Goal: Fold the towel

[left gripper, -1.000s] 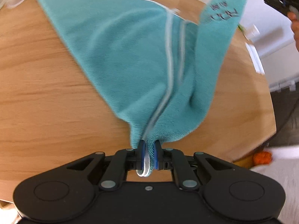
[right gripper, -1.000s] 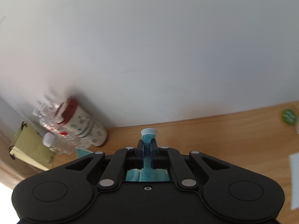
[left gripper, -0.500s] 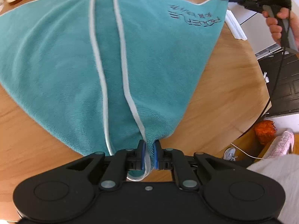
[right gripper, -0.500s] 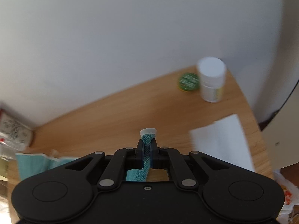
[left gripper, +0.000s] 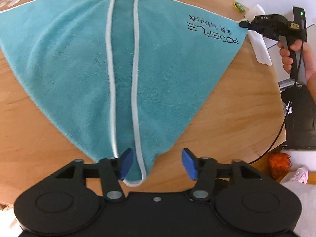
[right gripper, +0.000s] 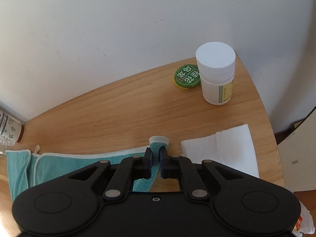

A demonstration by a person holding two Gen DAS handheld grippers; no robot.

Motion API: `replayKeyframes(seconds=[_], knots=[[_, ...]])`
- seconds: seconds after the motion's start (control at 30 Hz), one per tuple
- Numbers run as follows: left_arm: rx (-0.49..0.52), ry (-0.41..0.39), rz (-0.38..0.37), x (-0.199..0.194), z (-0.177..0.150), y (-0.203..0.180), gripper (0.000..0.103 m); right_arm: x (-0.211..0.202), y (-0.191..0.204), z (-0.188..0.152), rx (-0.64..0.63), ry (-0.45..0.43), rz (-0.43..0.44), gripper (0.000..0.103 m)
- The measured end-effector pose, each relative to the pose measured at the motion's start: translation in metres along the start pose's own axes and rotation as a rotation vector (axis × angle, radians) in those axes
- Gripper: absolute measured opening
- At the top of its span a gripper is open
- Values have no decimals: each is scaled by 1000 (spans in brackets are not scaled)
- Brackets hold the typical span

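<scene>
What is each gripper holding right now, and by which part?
The right gripper is shut on a corner of the towel. The left gripper is open and holds nothing; a towel corner lies between its fingers.

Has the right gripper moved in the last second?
Yes. The right gripper, clamping the towel corner, swung right along the table toward the white bottle.

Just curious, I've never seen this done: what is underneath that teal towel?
Under the towel lies the round wooden table, bare wood showing all around it. The folded flaps overlap a lower towel layer, visible as a strip between the white hems. Whatever else lies beneath the cloth is covered.
</scene>
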State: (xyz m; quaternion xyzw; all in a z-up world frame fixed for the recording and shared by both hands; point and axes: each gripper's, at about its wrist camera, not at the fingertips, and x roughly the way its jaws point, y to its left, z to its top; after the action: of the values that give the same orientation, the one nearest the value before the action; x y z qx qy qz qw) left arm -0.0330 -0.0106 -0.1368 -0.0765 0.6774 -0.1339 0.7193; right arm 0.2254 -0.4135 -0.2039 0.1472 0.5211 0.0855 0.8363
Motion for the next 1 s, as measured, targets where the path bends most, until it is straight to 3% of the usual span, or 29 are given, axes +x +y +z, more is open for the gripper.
replayKeyframes(seconds=[0.2,0.33,0.47,0.63,0.8,0.9,1.0], knots=[[-114,-61,100,-12,7,14,63,-10,5,-5,-33,-10,-4,27],[-68,-110,151,-25,28,28,63,-39,18,-25,-68,-57,-31,43],[99,-156,191,-38,66,32,63,-69,39,-57,-69,-91,-84,46],[375,-215,188,-47,132,11,63,-109,93,-141,71,-126,-138,46],[643,-244,79,-46,178,-18,63,-126,147,-219,221,-142,-185,46],[804,-289,60,-42,200,-42,63,-132,174,-257,270,-131,-194,46],[949,-316,56,-38,209,-71,63,-130,204,-293,367,-94,-135,46]])
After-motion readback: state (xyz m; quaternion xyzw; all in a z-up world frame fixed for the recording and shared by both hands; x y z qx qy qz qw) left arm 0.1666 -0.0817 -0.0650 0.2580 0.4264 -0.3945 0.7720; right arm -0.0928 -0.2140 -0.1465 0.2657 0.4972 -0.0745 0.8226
